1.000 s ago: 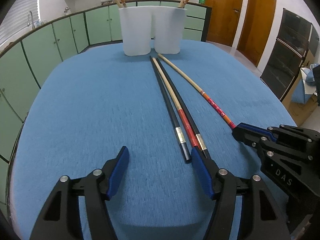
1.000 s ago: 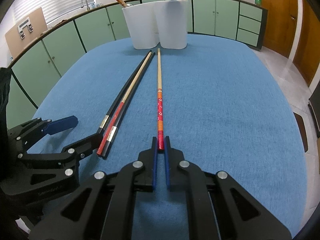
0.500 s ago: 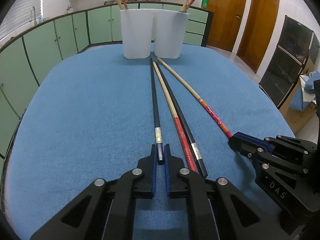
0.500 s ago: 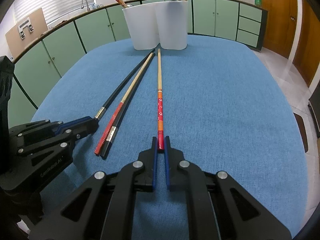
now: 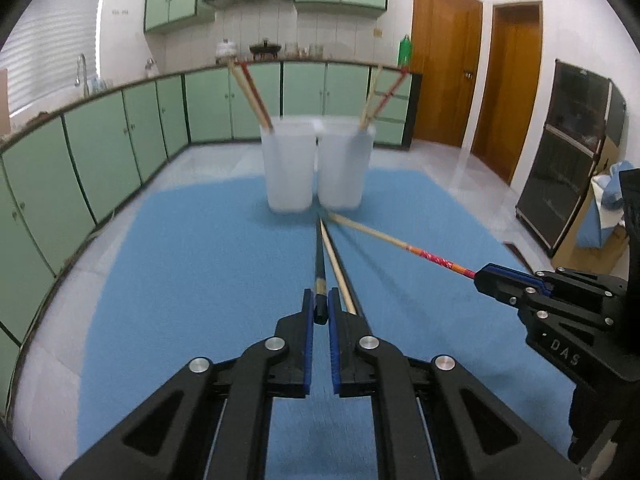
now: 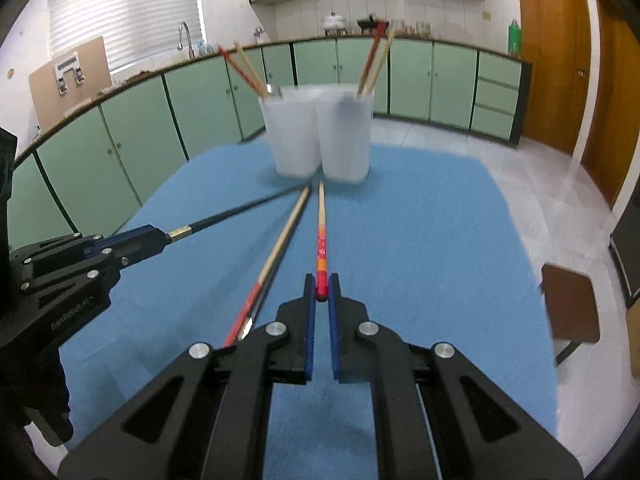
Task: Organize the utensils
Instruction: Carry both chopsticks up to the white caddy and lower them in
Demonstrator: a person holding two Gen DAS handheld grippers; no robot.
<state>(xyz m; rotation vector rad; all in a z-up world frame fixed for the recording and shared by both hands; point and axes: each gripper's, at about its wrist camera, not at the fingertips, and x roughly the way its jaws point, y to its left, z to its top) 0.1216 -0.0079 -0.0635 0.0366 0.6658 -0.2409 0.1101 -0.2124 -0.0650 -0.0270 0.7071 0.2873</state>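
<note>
While clamped, black chopstick extends ahead from left gripper.

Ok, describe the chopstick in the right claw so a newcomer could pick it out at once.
Start at the two white holders at the far end of the blue table. Four chopsticks fan back from them toward the camera. The one you want is the floral chopstick, clamped in the right claw: pale wood turning orange and red with a flowered pattern, unlike the black ones or the plain red-ended one.

Blue table under white holders
</note>
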